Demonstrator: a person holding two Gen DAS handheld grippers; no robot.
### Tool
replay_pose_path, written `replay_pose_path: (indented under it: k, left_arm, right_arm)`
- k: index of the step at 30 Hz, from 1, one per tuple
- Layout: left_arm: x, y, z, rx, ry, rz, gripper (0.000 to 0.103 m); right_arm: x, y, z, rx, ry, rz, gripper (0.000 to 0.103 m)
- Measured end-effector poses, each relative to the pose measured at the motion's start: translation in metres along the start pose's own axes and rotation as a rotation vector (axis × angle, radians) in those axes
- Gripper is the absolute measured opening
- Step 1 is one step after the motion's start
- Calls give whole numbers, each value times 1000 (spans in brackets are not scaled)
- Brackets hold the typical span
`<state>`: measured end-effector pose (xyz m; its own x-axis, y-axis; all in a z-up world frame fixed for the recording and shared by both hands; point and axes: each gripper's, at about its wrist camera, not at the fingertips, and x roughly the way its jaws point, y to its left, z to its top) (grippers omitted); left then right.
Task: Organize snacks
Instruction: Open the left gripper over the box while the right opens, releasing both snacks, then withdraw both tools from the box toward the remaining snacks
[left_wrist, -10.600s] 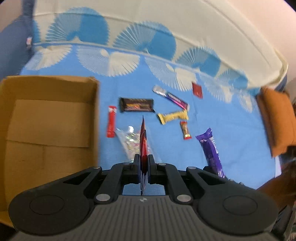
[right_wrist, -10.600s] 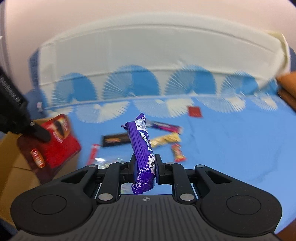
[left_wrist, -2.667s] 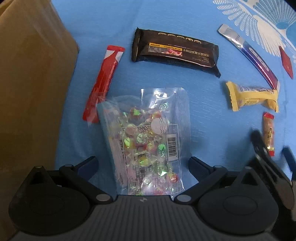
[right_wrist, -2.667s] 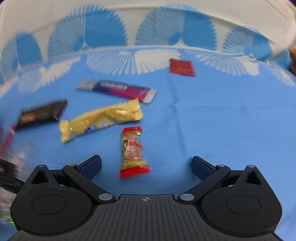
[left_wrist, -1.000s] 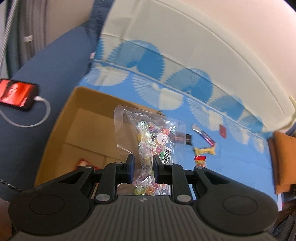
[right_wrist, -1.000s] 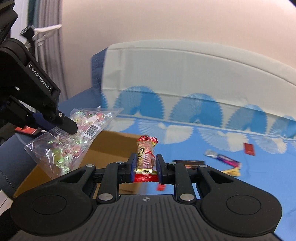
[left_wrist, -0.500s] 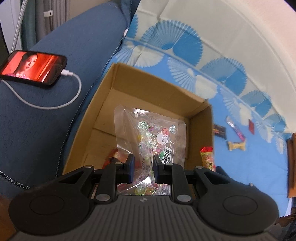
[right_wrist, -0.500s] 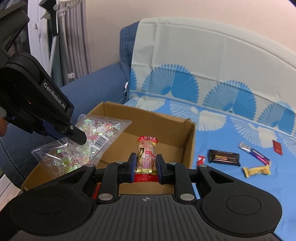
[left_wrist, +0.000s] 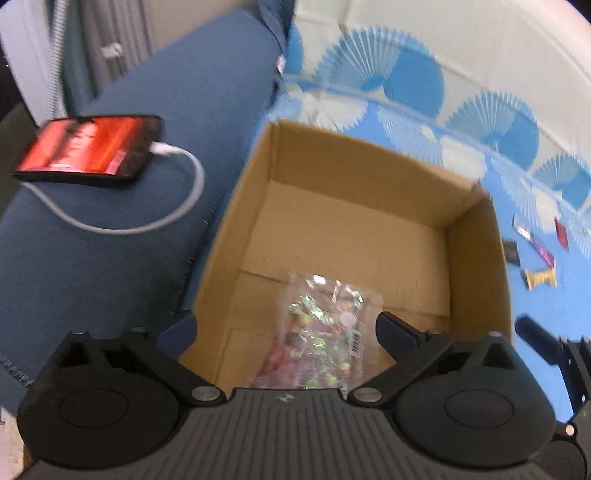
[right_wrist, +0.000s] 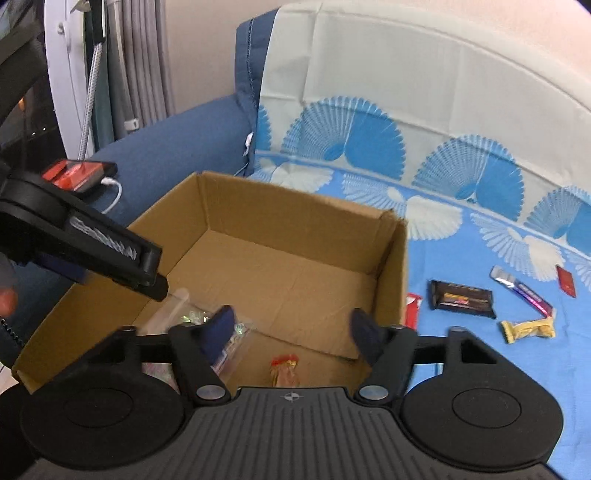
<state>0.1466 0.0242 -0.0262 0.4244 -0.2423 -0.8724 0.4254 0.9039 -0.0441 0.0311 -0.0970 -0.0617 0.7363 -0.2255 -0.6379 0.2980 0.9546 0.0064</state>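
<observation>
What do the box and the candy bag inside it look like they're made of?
Box: plain brown corrugated cardboard, matte, with fold creases and raw cut edges. Candy bag: thin clear plastic film, glossy, with shiny wrapped sweets and a barcode label showing through; probably crinkly and soft.

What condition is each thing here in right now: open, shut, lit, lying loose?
Cardboard box: open-topped.
Candy bag: lying in the box, released.
Red snack pack: lying in the box, released.
Left claw: open, just opened.
Right claw: open, just opened.
Phone: screen lit, cable plugged in.
</observation>
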Motion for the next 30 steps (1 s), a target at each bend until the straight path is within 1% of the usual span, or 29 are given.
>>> replay_pose_path:
  k: [2,6,10,12,17,21,30]
  left_arm:
    - [-10,2,-8,12,3,5,103]
    - [-30,7,-36,-3,24,9,103]
    - [-50,9,-69,-17,34,26,103]
    - [-60,10,-86,-10,32,33,103]
    - [-76,6,-111,40,36,41,103]
    - [-95,7,-126,47,-1,41,103]
    - [-130,5,-148,62,-73,36,103]
  right_arm:
    - [-10,0,-5,9,16,3,85]
    - [-37,-3,-25,53,77,22,86]
    - [-71,3,-44,62,104,24,93]
    - [-87,8,-50,55,95,21,96]
    - [-119,20,-59,38,68,15,97]
    - [-142,31,-66,11,35,6,98]
    - [-181,43,-73,-23,-47,-20,99]
